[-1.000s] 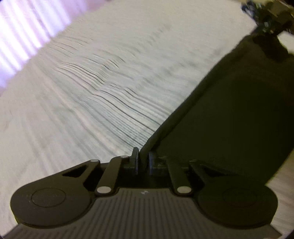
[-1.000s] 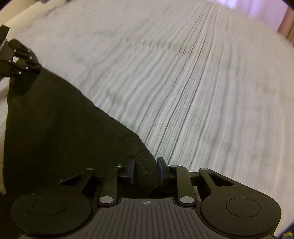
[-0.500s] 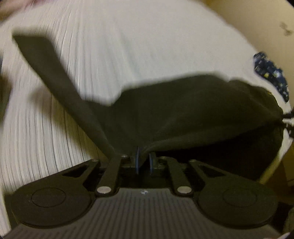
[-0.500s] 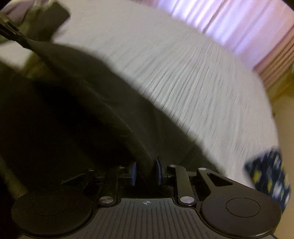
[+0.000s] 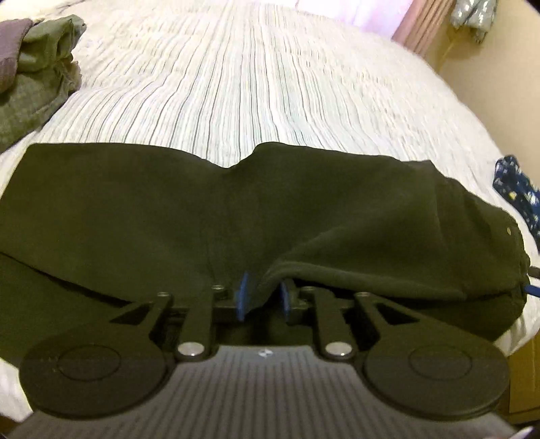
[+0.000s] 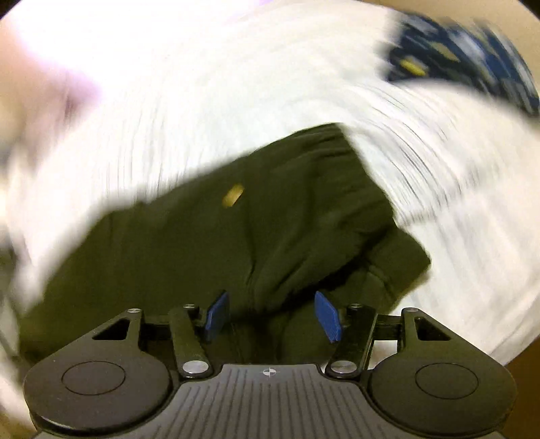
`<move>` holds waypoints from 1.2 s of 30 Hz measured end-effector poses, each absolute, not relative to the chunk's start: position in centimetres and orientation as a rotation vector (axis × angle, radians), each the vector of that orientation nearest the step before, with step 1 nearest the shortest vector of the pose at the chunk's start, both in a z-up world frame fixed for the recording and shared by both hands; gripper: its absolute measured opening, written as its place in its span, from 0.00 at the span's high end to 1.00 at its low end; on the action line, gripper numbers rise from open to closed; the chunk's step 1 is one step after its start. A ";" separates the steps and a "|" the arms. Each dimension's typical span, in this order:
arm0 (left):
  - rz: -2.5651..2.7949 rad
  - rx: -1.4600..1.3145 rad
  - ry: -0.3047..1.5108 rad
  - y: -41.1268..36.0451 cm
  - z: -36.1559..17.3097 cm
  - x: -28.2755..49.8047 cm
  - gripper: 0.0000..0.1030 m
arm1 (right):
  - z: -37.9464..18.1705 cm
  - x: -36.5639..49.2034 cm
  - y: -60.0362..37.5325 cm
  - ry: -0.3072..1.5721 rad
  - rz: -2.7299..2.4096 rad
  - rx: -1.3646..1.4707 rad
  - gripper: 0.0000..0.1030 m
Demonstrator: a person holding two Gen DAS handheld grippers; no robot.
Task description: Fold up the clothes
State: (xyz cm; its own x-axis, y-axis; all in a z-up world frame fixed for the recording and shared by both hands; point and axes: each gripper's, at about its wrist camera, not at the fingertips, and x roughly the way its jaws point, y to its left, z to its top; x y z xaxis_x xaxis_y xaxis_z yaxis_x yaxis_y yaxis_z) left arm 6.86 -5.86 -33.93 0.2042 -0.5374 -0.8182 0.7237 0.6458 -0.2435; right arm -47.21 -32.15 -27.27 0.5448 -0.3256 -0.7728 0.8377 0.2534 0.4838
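Observation:
A dark olive-black garment [image 5: 236,209] lies spread across the near part of the white striped bed [image 5: 270,84]. My left gripper [image 5: 261,297] is low at its near edge, blue pads narrowly apart with a fold of the cloth between them. In the blurred right wrist view the same garment [image 6: 253,229] lies bunched below my right gripper [image 6: 271,315], whose blue pads [image 6: 325,315] stand wide apart with nothing held.
A green and grey clothes pile [image 5: 33,74] lies at the bed's far left. A navy patterned cloth [image 5: 516,196] lies at the right edge; it also shows in the right wrist view [image 6: 472,57]. A beige wall and pink curtain [image 5: 415,23] stand beyond.
The garment was carried in the air by both grippers and now lies on the bed. My right gripper has opened and let go. My left gripper's pads have parted slightly.

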 end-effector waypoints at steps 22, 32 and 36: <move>-0.855 -0.309 0.763 13.1 -33.9 4.0 0.59 | -30.9 -55.8 -25.2 -0.019 -0.827 1.157 0.42; -0.557 -0.731 0.962 13.5 -36.9 11.9 0.57 | -29.6 -56.4 -24.9 -0.146 -0.802 1.334 0.41; -0.469 -0.748 0.976 12.5 -38.7 13.5 0.70 | -30.8 -55.9 -25.9 -0.165 -0.816 1.381 0.41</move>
